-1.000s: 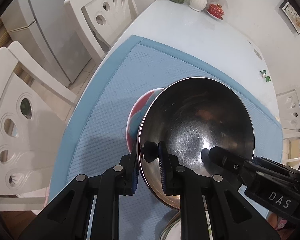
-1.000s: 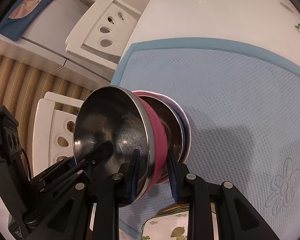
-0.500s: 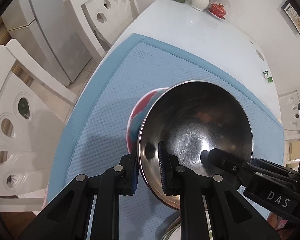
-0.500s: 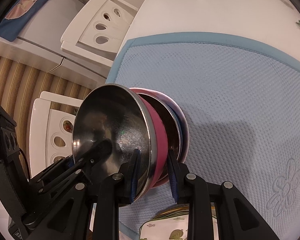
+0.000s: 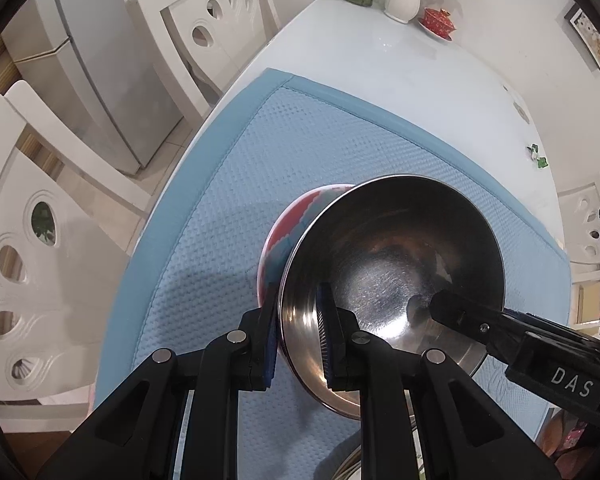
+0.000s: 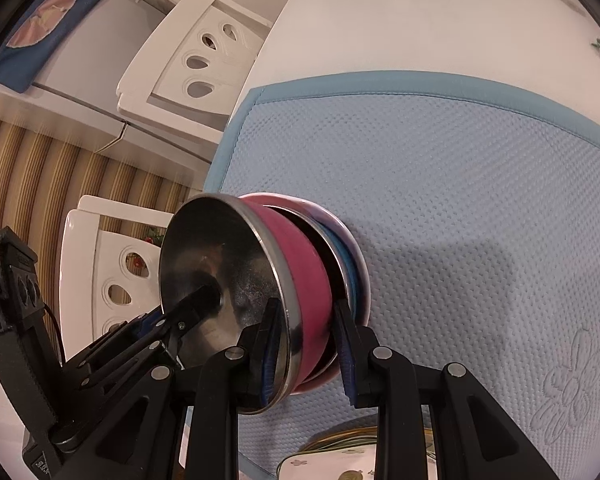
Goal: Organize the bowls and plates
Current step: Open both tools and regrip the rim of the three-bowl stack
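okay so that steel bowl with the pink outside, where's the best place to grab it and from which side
Judging by its shape, take the pink-sided steel bowl by its thin rim, one finger inside and one outside, coming from the near edge. It is tipped on its side, so the rim faces the grippers. The left gripper and right gripper pinch its wall like that.

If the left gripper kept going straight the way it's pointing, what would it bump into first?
Probably the blue mat on the table. The left gripper, shut on the steel bowl's rim, points steeply down at it; depth is unclear.
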### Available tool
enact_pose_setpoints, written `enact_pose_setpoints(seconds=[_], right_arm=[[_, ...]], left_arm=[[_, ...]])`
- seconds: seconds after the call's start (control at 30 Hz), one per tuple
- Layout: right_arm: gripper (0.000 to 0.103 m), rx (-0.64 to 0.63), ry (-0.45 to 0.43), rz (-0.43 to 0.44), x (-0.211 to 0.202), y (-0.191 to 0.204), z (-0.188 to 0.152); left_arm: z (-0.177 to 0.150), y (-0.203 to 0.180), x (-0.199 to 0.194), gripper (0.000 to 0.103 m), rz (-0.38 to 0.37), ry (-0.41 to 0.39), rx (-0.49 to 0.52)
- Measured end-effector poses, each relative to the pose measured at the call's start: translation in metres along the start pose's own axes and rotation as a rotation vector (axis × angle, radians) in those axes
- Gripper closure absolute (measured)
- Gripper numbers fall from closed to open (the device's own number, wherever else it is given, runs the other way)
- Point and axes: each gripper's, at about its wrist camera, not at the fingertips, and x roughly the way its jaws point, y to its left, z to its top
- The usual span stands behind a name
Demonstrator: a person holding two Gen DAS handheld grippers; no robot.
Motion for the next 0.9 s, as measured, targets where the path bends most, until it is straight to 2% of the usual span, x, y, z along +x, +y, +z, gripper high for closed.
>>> enact_pose_setpoints(seconds=[0.2,0.3,0.43,0.47,0.5,0.53,0.57,0.6,0.63,0.7,0.77,0.9], right_arm=[[0.076,-0.011,-0.003,-0.03,-0.006,0.0,-0.001],[0.075,-0.012,-0.002,-0.014,-0.007,-0.002,0.0],[0.073,-0.038,0.037,-0.041,-0.006,-0.004,-0.004],[0.068,-0.046,0.048,-0.036,-0.009,-0.005,-0.007],[0.058,-0.051,0.056,-0.032,-0.013,-0.007,-0.01],[0.049,-0.056,0.058,-0.029,-0.018,-0.009,-0.013],[0.029,-0.059,0.059,-0.026,-0.022,-0.012,-0.016],[0.016,-0.063,0.064,-0.024,-0.024,-0.014,-0.018],[0.015,-0.058,0.059,-0.02,-0.025,-0.017,-0.019],[0.015,-0.029,0.055,0.002,-0.021,-0.024,-0.019],[0.015,0.015,0.068,0.011,-0.012,-0.032,-0.018],[0.015,0.037,0.075,0.065,0.005,-0.033,-0.019]], left_arm=[[0.004,0.002,-0.001,0.088,-0.01,-0.006,-0.002],[0.005,0.001,-0.002,0.088,-0.008,-0.011,0.011],[0.006,0.004,-0.009,0.088,-0.021,-0.005,0.006],[0.006,0.005,-0.013,0.085,-0.023,-0.008,0.004],[0.006,0.007,-0.017,0.078,-0.019,-0.01,0.004],[0.006,0.009,-0.019,0.056,-0.014,-0.012,0.003],[0.007,0.012,-0.021,0.028,-0.009,-0.013,0.002],[0.007,0.015,-0.021,0.018,-0.003,-0.014,-0.002],[0.008,0.018,-0.021,0.012,0.0,-0.022,-0.008],[0.008,0.023,-0.015,0.012,0.008,-0.02,-0.019],[0.009,0.027,0.001,0.012,0.001,0.035,-0.031],[0.006,0.034,0.017,0.013,-0.052,0.071,-0.09]])
